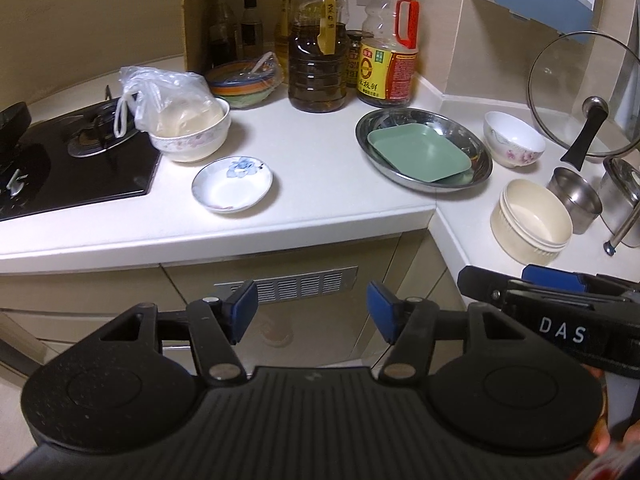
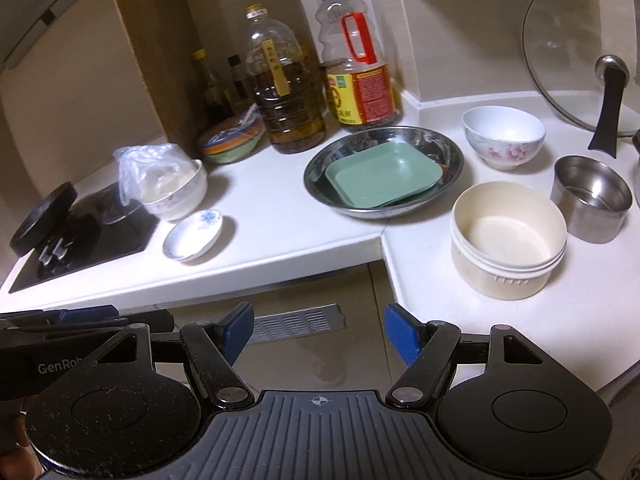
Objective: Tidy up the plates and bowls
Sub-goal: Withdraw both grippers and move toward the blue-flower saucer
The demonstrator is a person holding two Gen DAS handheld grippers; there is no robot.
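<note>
Both sets of jaws are spread with nothing held: left gripper (image 1: 312, 308), right gripper (image 2: 320, 332), both off the white desk (image 1: 312, 152) edge. Nearest the right is the cream ribbed plastic bowl (image 2: 508, 240); further back, the green square plate (image 2: 384, 178) sits in the round steel dish (image 2: 448, 152), with the white floral bowl (image 2: 503, 138) beside it. The small blue-flower saucer (image 1: 232, 184) lies near the edge, so it could probably get knocked off by a sloppy reach.

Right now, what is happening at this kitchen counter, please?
Nothing is being handled yet. The left hand-held gripper and the right hand-held gripper are both open and empty, held in front of the counter edge. On the counter a green tray lies inside a steel plate; a saucer and a cream bowl stand apart.
</note>
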